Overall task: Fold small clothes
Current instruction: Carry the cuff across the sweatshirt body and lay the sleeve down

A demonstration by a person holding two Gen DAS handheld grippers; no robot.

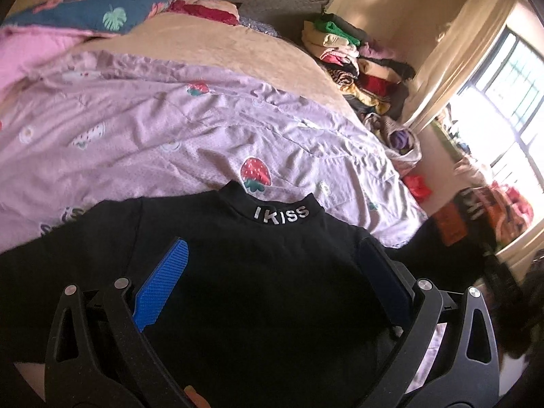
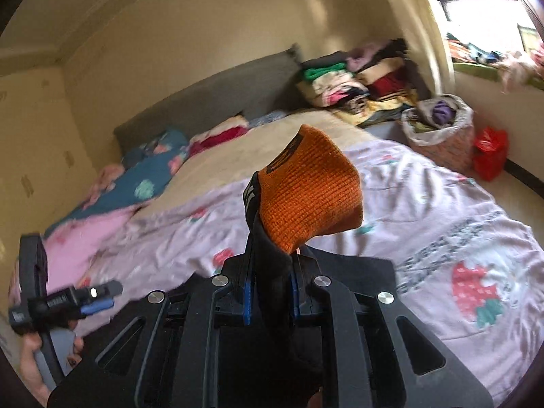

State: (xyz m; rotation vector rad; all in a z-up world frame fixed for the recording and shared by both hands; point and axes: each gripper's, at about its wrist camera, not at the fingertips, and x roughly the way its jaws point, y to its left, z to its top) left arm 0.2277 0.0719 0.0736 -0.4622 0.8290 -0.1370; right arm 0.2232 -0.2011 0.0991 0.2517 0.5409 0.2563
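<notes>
Right gripper (image 2: 270, 292), at the lower centre of its own view, is clamped on a black garment with an orange knitted cuff (image 2: 307, 190); the dark cloth runs down between the blue pads, and the orange end stands up above them toward the middle of the frame. Holding it high like this probably keeps the piece clear of the bed until there is room to lay it down. Whether it is a sleeve end or a separate small item cannot be told.

Left gripper (image 1: 272, 272) hangs spread wide at the bottom of its view, its blue pads well apart and holding nothing, poised over a black top (image 1: 258, 272) lettered "IKISS" at the collar. That top lies flat, collar toward the upper part of the frame, on the pink strawberry-print sheet (image 1: 170, 129), a sensible layout for folding the sides inward. Beyond it, at the upper right, a pile of folded clothes (image 1: 353, 57) sits by the headboard, likely where finished pieces go.
</notes>
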